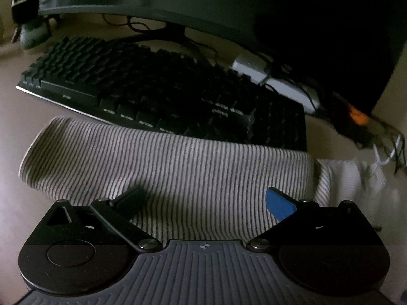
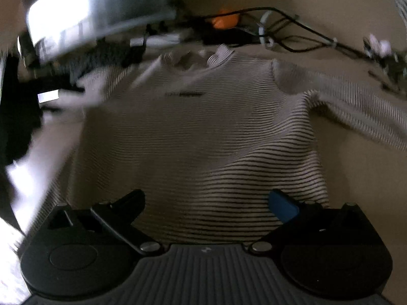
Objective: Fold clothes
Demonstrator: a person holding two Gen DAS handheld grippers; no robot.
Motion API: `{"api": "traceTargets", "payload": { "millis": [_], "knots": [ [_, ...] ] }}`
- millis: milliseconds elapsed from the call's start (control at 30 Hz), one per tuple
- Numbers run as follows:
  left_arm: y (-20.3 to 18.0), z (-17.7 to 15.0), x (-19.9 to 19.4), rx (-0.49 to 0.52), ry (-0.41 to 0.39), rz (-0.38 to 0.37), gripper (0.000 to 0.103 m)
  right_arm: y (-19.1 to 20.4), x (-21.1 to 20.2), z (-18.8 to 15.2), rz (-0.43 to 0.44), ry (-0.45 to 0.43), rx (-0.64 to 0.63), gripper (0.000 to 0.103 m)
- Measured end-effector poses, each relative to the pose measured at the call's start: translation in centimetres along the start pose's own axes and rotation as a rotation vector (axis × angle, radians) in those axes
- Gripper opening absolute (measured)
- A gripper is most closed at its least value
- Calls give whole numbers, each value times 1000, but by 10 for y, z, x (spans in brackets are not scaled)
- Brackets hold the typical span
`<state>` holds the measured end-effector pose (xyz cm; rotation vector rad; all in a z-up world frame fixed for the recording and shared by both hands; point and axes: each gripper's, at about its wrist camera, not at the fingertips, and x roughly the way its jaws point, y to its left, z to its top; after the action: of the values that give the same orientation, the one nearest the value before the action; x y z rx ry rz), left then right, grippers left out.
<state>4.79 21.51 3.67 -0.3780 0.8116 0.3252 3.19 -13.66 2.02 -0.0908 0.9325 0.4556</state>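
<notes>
A white shirt with thin dark stripes lies spread on a beige desk. In the left wrist view one sleeve stretches across, its far edge resting on the keyboard. My left gripper is open just above the sleeve, holding nothing. In the right wrist view the shirt body lies flat, collar at the far side and a sleeve running right. My right gripper is open above the shirt's near hem, holding nothing.
A black keyboard lies behind the sleeve, with a monitor above it. Cables, an orange object and a white adapter lie along the far side of the desk.
</notes>
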Motion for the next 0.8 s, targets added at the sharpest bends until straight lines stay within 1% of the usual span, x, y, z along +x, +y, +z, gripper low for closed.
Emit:
{"api": "traceTargets", "payload": {
  "millis": [33, 100, 167, 233, 300, 367, 433, 467, 533, 600, 633, 700, 800],
  "knots": [
    [-6, -4, -5, 20, 0, -7, 103, 4, 2, 1, -14, 19, -39, 103],
    [-21, -17, -30, 105, -29, -61, 103, -2, -3, 3, 6, 41, -38, 103],
    [-38, -36, -60, 213, -62, -116, 103, -13, -21, -1, -1, 27, -19, 103],
    [-53, -58, -89, 312, -74, -176, 103, -21, -46, -14, -61, -19, -81, 103],
    [-64, -82, -111, 374, -36, -250, 103, -23, -69, -29, -134, -51, -156, 103],
    [-72, -104, -122, 392, 22, -346, 103, -23, -80, -46, -204, -42, -192, 103],
    [-83, -124, -129, 401, 85, -445, 103, -22, -83, -60, -252, -30, -189, 103],
    [-90, -132, -129, 407, 110, -477, 103, -19, -82, -65, -274, -26, -178, 103],
    [-102, -147, -125, 440, 141, -495, 103, -12, -74, -76, -328, -26, -179, 103],
    [-105, -155, -118, 449, 173, -488, 103, -4, -65, -85, -385, -24, -202, 103],
    [-106, -160, -115, 454, 189, -484, 103, -1, -66, -89, -405, -41, -209, 103],
    [-104, -165, -114, 473, 200, -480, 103, 1, -68, -94, -420, -37, -207, 103],
    [-94, -164, -118, 502, 229, -474, 103, -1, -77, -105, -405, -14, -172, 103]
  ]
}}
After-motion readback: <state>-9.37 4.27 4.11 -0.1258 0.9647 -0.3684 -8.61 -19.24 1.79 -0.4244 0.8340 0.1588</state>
